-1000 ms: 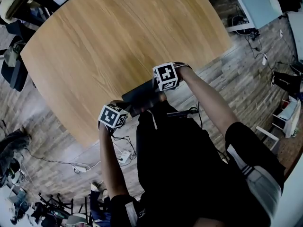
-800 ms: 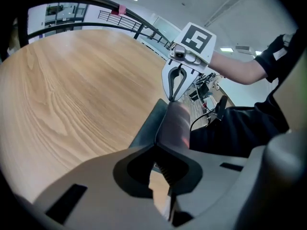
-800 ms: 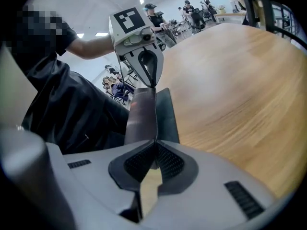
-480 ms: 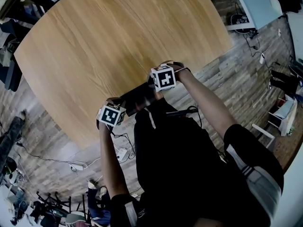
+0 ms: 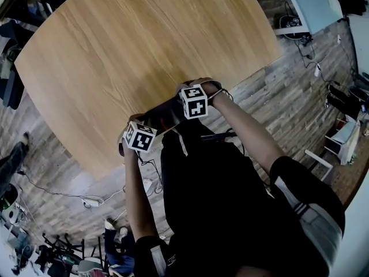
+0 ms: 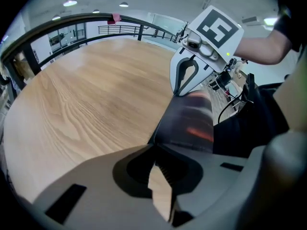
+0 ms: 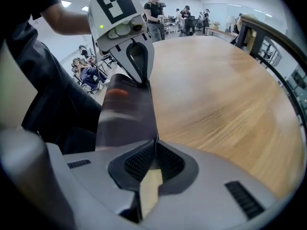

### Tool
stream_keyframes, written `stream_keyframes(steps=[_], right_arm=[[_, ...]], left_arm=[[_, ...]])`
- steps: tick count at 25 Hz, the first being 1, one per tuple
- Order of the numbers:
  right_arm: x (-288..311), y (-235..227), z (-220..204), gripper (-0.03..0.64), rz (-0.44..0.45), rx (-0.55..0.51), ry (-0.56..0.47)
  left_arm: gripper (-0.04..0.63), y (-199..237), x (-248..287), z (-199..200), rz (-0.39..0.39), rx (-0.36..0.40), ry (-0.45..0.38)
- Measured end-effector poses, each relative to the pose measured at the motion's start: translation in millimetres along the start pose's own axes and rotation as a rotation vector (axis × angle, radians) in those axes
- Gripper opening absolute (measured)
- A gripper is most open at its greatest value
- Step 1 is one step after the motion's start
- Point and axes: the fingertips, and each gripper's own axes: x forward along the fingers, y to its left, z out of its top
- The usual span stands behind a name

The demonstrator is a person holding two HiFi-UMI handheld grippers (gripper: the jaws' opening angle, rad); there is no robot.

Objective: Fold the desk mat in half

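The desk mat (image 5: 164,117) is dark and thin, stretched between my two grippers just over the near edge of the round wooden table (image 5: 132,45). My left gripper (image 5: 138,133) is shut on one end of the mat (image 6: 189,119), the edge pinched at its jaws (image 6: 156,145). My right gripper (image 5: 190,100) is shut on the other end of the mat (image 7: 127,114), the sheet running straight out of its jaws (image 7: 156,140). Each gripper view shows the other gripper pinching the far end, the right one (image 6: 178,94) and the left one (image 7: 145,83). Both point steeply down.
The tabletop (image 6: 86,104) stretches bare beyond the mat. My body in black clothes stands at the near edge. Cables and a power strip (image 5: 92,202) lie on the plank floor. A pale table (image 5: 311,4) stands at the upper right. People (image 7: 156,8) stand far off.
Both grippers have sunk toward the table's near edge with the mat between them and tipped further downward. Their grip on the mat is unchanged.
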Motion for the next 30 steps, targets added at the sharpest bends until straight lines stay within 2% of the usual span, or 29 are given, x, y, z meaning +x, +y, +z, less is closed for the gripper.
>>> stream_keyframes(steps=[2, 5, 10, 12, 14, 17, 20, 23, 26, 30], right_arm=[[-0.6, 0.9, 1.7, 0.037, -0.016, 0.024, -0.002], [-1.9, 1.0, 5.1, 0.037, -0.036, 0.041, 0.006], [0.0, -4.6, 10.1, 0.037, -0.060, 0.064, 0.028], [-0.5, -4.0, 10.4, 0.037, -0.063, 0.079, 0.029], [-1.3, -2.8, 9.5, 0.037, -0.069, 0.084, 0.031], [-1.5, -3.3, 8.2, 0.037, -0.079, 0.089, 0.036], [-1.5, -6.2, 8.7, 0.037, -0.083, 0.117, 0.033], [-1.9, -7.3, 8.8, 0.037, -0.092, 0.153, 0.016], [-3.0, -8.2, 7.7, 0.038, -0.100, 0.179, 0.011], [-4.8, -9.3, 7.3, 0.037, -0.121, 0.200, 0.007]], left_arm=[[0.033, 1.6, -2.0, 1.8, 0.044, 0.005, -0.018], [0.034, 7.1, -16.5, 8.8, 0.118, 0.004, -0.087], [0.037, 19.4, -50.7, 14.5, 0.218, -0.042, -0.209], [0.037, 23.4, -69.3, 12.9, 0.285, -0.071, -0.264], [0.037, 20.9, -91.8, 14.4, 0.319, -0.139, -0.350], [0.035, -1.2, -121.5, 31.1, 0.294, -0.231, -0.507], [0.034, -33.4, -117.5, 47.6, 0.223, -0.289, -0.583], [0.031, -54.6, -77.9, 49.0, 0.146, -0.363, -0.556], [0.025, -57.8, -41.9, 42.5, 0.089, -0.475, -0.503], [0.024, -50.3, -17.5, 30.1, 0.101, -0.541, -0.467]])
